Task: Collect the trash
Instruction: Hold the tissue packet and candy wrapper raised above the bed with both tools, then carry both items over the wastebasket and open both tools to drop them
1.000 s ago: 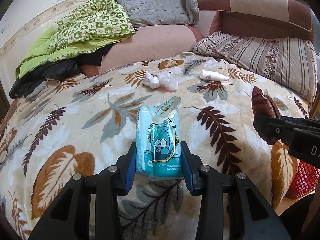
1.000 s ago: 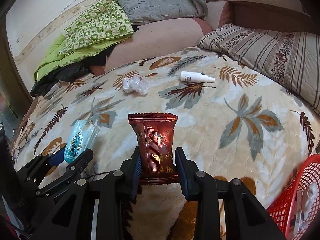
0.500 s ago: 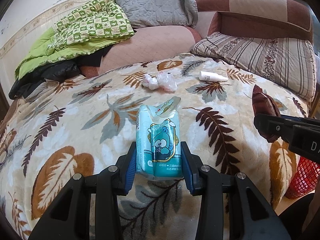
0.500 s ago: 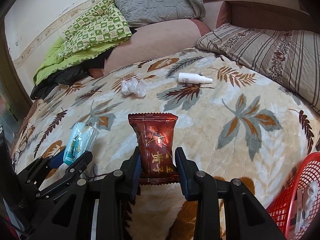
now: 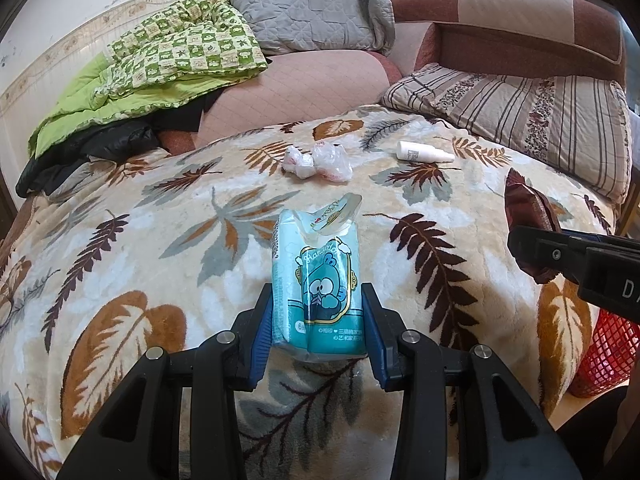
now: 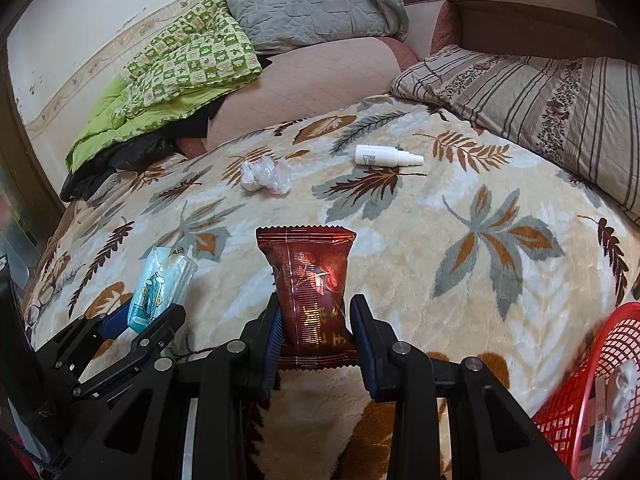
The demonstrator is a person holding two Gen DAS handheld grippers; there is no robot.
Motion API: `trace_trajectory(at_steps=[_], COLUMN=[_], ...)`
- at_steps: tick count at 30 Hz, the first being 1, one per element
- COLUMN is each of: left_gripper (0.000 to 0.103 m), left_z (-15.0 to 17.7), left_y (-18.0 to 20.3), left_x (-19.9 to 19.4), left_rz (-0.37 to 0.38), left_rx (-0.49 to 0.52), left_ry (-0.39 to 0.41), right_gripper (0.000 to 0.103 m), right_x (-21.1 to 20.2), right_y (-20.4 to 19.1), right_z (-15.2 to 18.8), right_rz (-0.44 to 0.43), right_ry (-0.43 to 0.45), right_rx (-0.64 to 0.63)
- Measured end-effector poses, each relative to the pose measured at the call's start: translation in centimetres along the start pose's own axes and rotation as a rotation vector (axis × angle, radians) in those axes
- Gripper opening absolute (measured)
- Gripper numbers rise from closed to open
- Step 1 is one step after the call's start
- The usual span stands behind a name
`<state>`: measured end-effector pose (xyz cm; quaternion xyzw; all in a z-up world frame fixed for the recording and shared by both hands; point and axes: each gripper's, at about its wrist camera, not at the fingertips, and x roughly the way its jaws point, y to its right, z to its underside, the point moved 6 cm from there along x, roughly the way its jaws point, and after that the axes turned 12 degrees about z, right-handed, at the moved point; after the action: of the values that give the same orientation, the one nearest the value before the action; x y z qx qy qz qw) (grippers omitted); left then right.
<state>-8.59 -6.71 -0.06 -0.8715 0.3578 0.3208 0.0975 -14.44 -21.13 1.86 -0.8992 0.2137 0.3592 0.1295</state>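
grippers closer to bed (both wrappers still clamped)

Two packets are held: one teal tissue pack (image 5: 318,280), one dark red snack packet (image 6: 312,288). Ahead of the grippers lie one crumpled plastic wrap (image 6: 266,176) and one white bottle (image 6: 386,156). One red basket (image 6: 592,392) stands right.

Tissue pack (image 5: 318,280) with small Chinese print, "DA" on right claw (image 5: 628,288)

The red basket (image 6: 576,412) is cut off by the right wrist view's lower right corner, its white contents too blurred to identify. The white bottle's (image 6: 386,156) label print is too small to read. The black garment (image 5: 84,152) lies mostly hidden beneath the green quilt (image 5: 176,60).
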Motion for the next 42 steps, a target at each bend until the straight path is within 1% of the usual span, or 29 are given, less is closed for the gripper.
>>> trace_trajectory(at_steps=[5, 10, 12, 14, 16, 19, 20, 22, 23, 25, 29, 31, 33, 35, 36, 39, 40, 41, 42], left_gripper=[0.039, 0.039, 0.039, 0.039, 0.039, 0.039, 0.039, 0.039, 0.039, 0.039, 0.04, 0.04, 0.04, 0.04, 0.04, 0.04, 0.043, 0.051, 0.057], left_z=[-0.3, -0.4, -0.5, -0.6, -0.8, -1.2, -1.4, -2.0, -2.4, -3.1, -4.5, -4.9, -5.2, -5.2, -5.1, -4.5, -4.2, -3.8, -3.5], left_y=[0.5, 0.8, 1.2, 1.5, 2.2, 3.9, 4.6, 6.3, 7.5, 9.7, 15.0, 17.5, 21.1, 23.5, 25.4, 29.4, 30.3, 31.4, 32.0], left_x=[0.0, -0.2, -0.3, -0.6, -1.1, -2.0, -2.3, -2.9, -3.3, -3.8, -4.8, -4.9, -4.7, -4.3, -3.7, -2.7, -2.4, -1.9, -1.5], left_rz=[0.03, 0.076, 0.119, 0.128, 0.153, 0.199, 0.227, 0.272, 0.313, 0.368, 0.479, 0.529, 0.612, 0.666, 0.703, 0.745, 0.755, 0.766, 0.758], left_rx=[0.001, 0.004, 0.003, 0.016, 0.033, 0.069, 0.079, 0.094, 0.104, 0.127, 0.199, 0.225, 0.241, 0.236, 0.231, 0.245, 0.255, 0.267, 0.271], left_ry=[0.009, 0.017, 0.016, 0.022, 0.025, 0.03, 0.026, 0.026, 0.019, 0.011, 0.002, -0.01, -0.05, -0.086, -0.12, -0.168, -0.185, -0.214, -0.231], right_gripper=[0.036, 0.036, 0.036, 0.036, 0.036, 0.036, 0.036, 0.036, 0.036, 0.036, 0.036, 0.036, 0.036, 0.036, 0.036, 0.038, 0.039, 0.042, 0.053], right_x=[0.0, -0.2, -0.7, -1.3, -2.0, -3.4, -4.0, -5.6, -6.2, -7.8, -10.9, -12.1, -12.9, -13.5, -13.7, -13.8, -13.7, -13.5, -13.3], right_y=[0.2, 1.3, 1.7, 2.3, 3.0, 4.7, 5.5, 7.6, 8.5, 10.9, 16.9, 20.5, 23.4, 26.1, 27.2, 29.9, 30.6, 31.3, 31.7], right_z=[0.0, -0.1, -0.1, 0.0, 0.2, 0.3, 0.3, 0.1, 0.1, 0.3, 1.7, 2.8, 3.7, 4.8, 5.4, 6.8, 7.2, 7.4, 7.7], right_rz=[0.0, 0.001, -0.003, -0.01, -0.015, -0.018, -0.02, -0.021, -0.017, 0.002, 0.076, 0.118, 0.157, 0.196, 0.208, 0.248, 0.258, 0.265, 0.274], right_ry=[0.0, -0.004, 0.004, -0.002, -0.009, -0.008, -0.006, 0.009, 0.016, 0.034, 0.066, 0.072, 0.074, 0.07, 0.067, 0.051, 0.045, 0.034, 0.022], right_rx=[0.006, 0.055, 0.07, 0.088, 0.111, 0.148, 0.169, 0.215, 0.23, 0.262, 0.355, 0.424, 0.472, 0.523, 0.544, 0.597, 0.612, 0.622, 0.633])
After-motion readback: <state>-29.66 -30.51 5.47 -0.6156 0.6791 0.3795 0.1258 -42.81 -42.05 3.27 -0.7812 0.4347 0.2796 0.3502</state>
